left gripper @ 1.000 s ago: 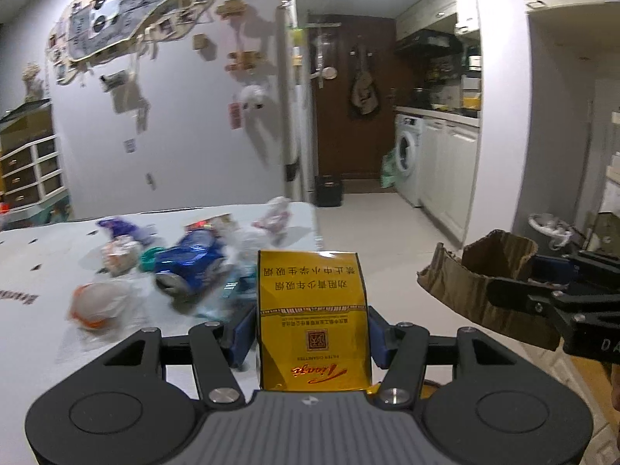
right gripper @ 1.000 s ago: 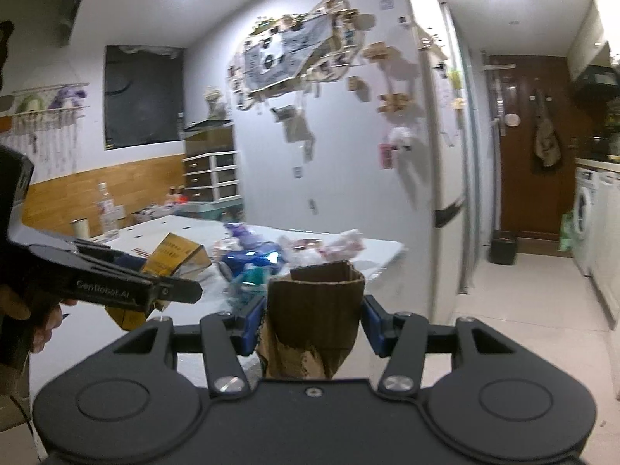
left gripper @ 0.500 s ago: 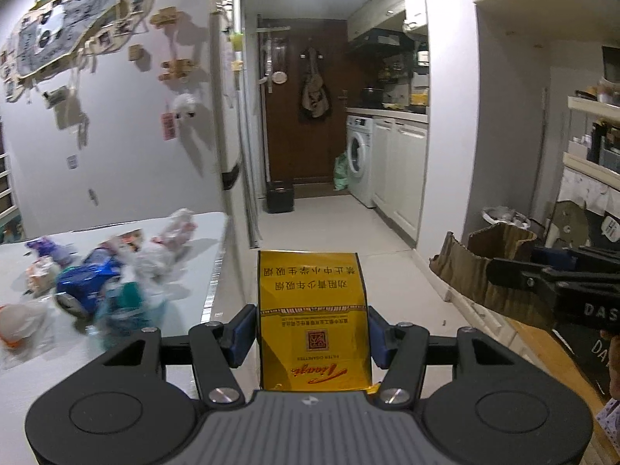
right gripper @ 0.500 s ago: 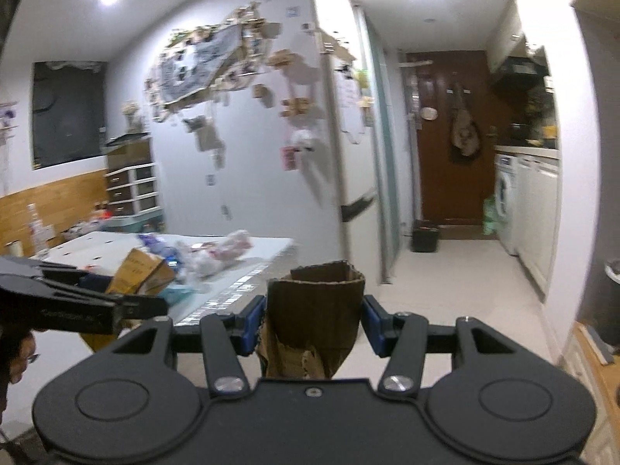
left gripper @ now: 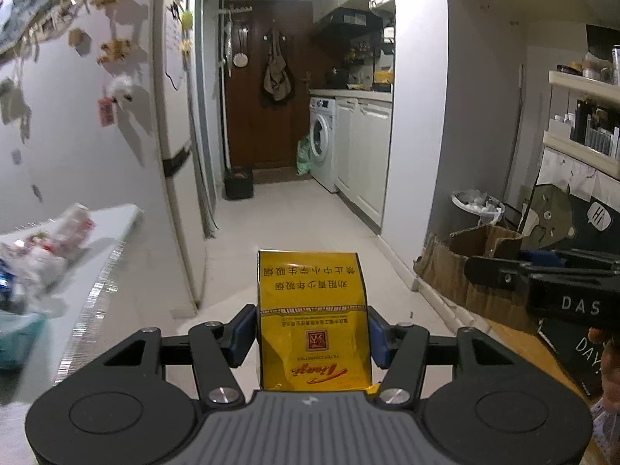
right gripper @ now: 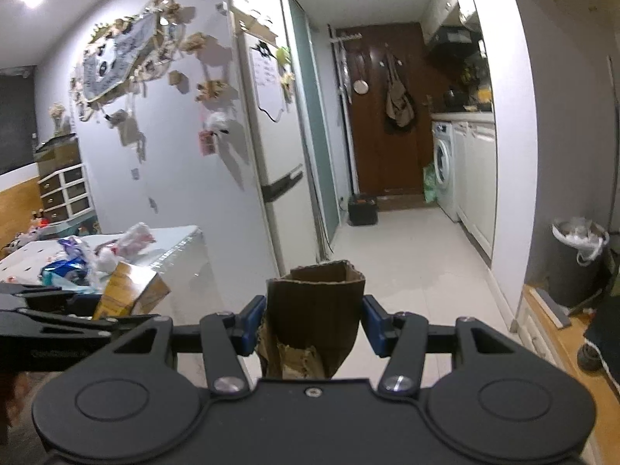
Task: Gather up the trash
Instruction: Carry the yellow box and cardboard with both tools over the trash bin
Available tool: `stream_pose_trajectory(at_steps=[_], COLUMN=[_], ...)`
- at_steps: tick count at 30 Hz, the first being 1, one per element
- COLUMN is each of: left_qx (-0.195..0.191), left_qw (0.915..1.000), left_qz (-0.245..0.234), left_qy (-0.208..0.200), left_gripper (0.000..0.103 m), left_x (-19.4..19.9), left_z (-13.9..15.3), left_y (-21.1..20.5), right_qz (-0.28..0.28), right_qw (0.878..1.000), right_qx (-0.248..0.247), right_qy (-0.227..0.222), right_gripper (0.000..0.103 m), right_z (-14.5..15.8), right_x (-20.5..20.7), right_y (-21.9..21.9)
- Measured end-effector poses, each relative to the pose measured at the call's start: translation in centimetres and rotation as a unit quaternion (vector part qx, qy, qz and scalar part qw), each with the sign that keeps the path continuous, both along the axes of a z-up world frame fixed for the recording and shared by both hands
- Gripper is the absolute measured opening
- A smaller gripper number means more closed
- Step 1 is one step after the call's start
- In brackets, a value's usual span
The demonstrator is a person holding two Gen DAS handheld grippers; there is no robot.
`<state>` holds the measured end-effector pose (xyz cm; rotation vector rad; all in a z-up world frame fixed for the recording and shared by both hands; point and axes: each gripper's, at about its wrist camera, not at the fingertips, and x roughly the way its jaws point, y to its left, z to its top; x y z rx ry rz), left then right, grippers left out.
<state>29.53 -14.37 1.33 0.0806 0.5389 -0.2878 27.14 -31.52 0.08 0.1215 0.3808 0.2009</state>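
My left gripper [left gripper: 312, 329] is shut on a yellow cigarette pack [left gripper: 312, 310], its blue pads pressing both sides. The same pack [right gripper: 130, 290] shows at lower left in the right wrist view. A torn piece of brown cardboard [right gripper: 316, 306] is clamped in my right gripper [right gripper: 314, 325], and this cardboard [left gripper: 465, 271] also appears at the right of the left wrist view. A grey trash bin with a white liner [right gripper: 579, 259] stands by the right wall, seen too as the bin [left gripper: 474, 207] behind the cardboard. More wrappers and bags [right gripper: 97, 252] lie on the white table [right gripper: 182, 240].
A hallway with a pale tiled floor [left gripper: 294, 213] runs ahead to a brown door [left gripper: 267, 85]. A washing machine [left gripper: 321, 143] and white cabinets line its right side, a fridge [left gripper: 174, 116] its left. A small black box [right gripper: 362, 209] sits near the door. Shelves [left gripper: 581, 116] hang at right.
Both grippers swung right, away from the table and toward the hallway, keeping hold of the pack and the cardboard. The trash bin has come into view at right.
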Motion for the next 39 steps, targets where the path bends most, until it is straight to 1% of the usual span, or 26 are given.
stream_pose_trajectory(at_steps=[3, 6, 8, 11, 15, 18, 20, 22, 25, 29, 32, 37, 39], left_qx=[0.0, -0.006, -0.005, 0.001, -0.003, -0.003, -0.004, -0.007, -0.005, -0.009, -0.013, -0.029, -0.035], left_qw=[0.9999, 0.9993, 0.9987, 0.9972, 0.994, 0.9908, 0.9884, 0.9855, 0.9812, 0.9752, 0.9705, 0.9601, 0.9551], left_qz=[-0.006, -0.01, -0.014, -0.015, -0.004, 0.004, 0.009, 0.013, 0.015, 0.02, 0.028, 0.038, 0.037], left_qy=[0.013, 0.034, 0.049, 0.073, 0.11, 0.135, 0.151, 0.169, 0.192, 0.22, 0.239, 0.276, 0.292], left_gripper=[0.058, 0.058, 0.058, 0.058, 0.058, 0.058, 0.058, 0.058, 0.058, 0.058, 0.058, 0.058, 0.058], left_x=[2.4, 4.9, 6.4, 8.8, 11.8, 13.3, 14.0, 14.6, 15.1, 15.8, 16.6, 17.5, 18.0], left_z=[-1.7, -3.7, -5.1, -7.5, -11.3, -14.3, -16.4, -18.6, -21.7, -25.3, -27.6, -31.6, -33.1], left_y=[-1.1, -1.8, -2.1, -2.4, -1.9, -1.1, -0.6, -0.1, 0.5, 1.6, 2.3, 3.0, 3.1], right_qz=[-0.008, -0.012, -0.02, -0.026, -0.032, -0.024, -0.019, -0.016, -0.018, -0.02, -0.021, -0.018, -0.016], right_qw=[1.0, 0.999, 0.998, 0.996, 0.991, 0.986, 0.982, 0.978, 0.972, 0.963, 0.957, 0.943, 0.939], right_qx=[-0.004, 0.002, 0.007, -0.001, -0.001, -0.02, -0.04, -0.048, -0.039, -0.041, -0.035, -0.027, -0.028], right_qy=[0.013, 0.029, 0.051, 0.082, 0.131, 0.165, 0.183, 0.202, 0.233, 0.264, 0.286, 0.331, 0.342], right_gripper=[0.054, 0.054, 0.054, 0.054, 0.054, 0.054, 0.054, 0.054, 0.054, 0.054, 0.054, 0.054, 0.055], right_z=[-1.3, -3.0, -4.5, -7.0, -10.9, -13.9, -15.6, -17.4, -20.2, -23.5, -26.3, -31.3, -32.6], right_x=[1.8, 3.7, 5.4, 7.7, 10.5, 12.0, 12.8, 13.5, 14.4, 15.7, 16.7, 17.4, 17.7], right_y=[-0.7, -1.1, -1.3, -1.1, -0.9, -0.4, 0.2, 0.4, 0.6, 1.1, 1.6, 2.5, 2.7])
